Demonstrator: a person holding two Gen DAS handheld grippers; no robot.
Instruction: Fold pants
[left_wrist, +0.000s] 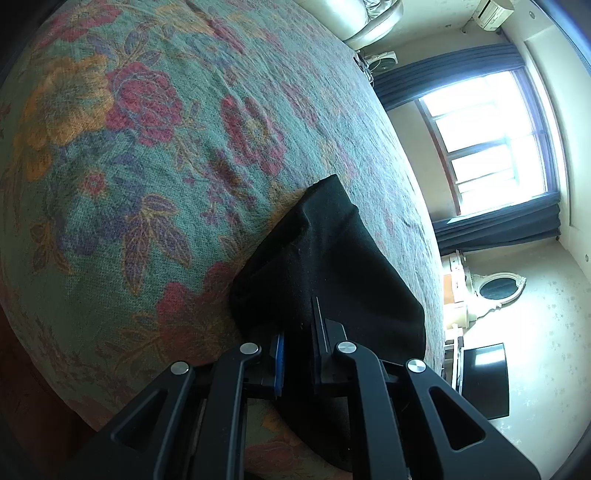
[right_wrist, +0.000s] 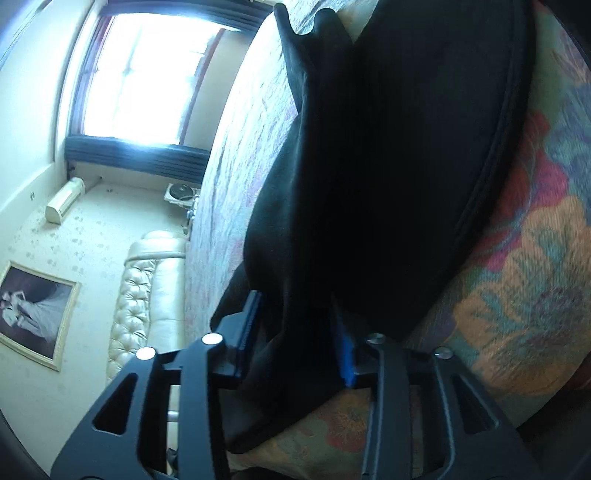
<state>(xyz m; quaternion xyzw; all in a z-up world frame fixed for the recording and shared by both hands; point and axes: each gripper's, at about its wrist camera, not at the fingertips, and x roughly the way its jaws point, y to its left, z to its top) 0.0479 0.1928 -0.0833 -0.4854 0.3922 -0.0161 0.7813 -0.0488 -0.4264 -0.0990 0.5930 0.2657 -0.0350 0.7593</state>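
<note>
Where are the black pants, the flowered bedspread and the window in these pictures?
pants (left_wrist: 332, 266), left wrist view, middle of the cloth.
bedspread (left_wrist: 147, 147), left wrist view, bare flowered part.
window (left_wrist: 491, 147), left wrist view, bright panes.

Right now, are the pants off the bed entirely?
No. The black pants lie on the floral bedspread, one end pinched in the left gripper.

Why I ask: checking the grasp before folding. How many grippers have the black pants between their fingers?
2. The left gripper is shut on the pants at their near edge on the bedspread; the right gripper has bunched cloth between its parted fingers.
</note>
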